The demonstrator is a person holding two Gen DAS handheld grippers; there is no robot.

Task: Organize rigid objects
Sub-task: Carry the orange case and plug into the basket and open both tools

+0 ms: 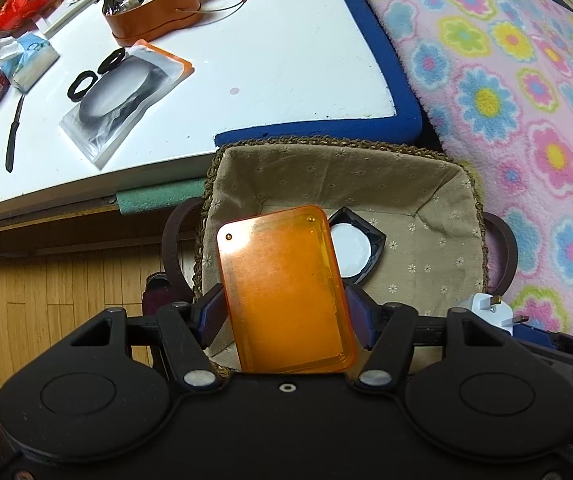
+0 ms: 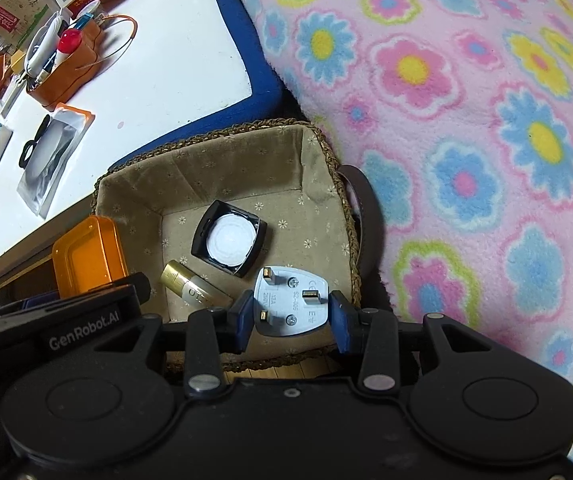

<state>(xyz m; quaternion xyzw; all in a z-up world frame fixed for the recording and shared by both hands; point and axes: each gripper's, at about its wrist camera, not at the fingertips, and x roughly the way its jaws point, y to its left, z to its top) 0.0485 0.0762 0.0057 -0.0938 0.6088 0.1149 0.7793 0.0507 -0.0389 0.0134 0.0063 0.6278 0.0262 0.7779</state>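
Left wrist view: the left gripper [image 1: 284, 312] is clamped on a translucent orange rectangular plastic box [image 1: 286, 292], held above the fabric-lined woven basket [image 1: 326, 176]. At the box's 2 o'clock, a square black compact with a white disc [image 1: 356, 248] lies on the basket floor. Right wrist view: the right gripper [image 2: 292, 314] is clamped on a white three-pin plug [image 2: 290, 302]; a gold-capped tube [image 2: 192, 286] lies at its 9 o'clock.

Glossy translucent orange plastic box [image 1: 286, 292], woven basket [image 2: 342, 184] lined with matt cloth, fleecy flowered blanket [image 2: 466, 120].
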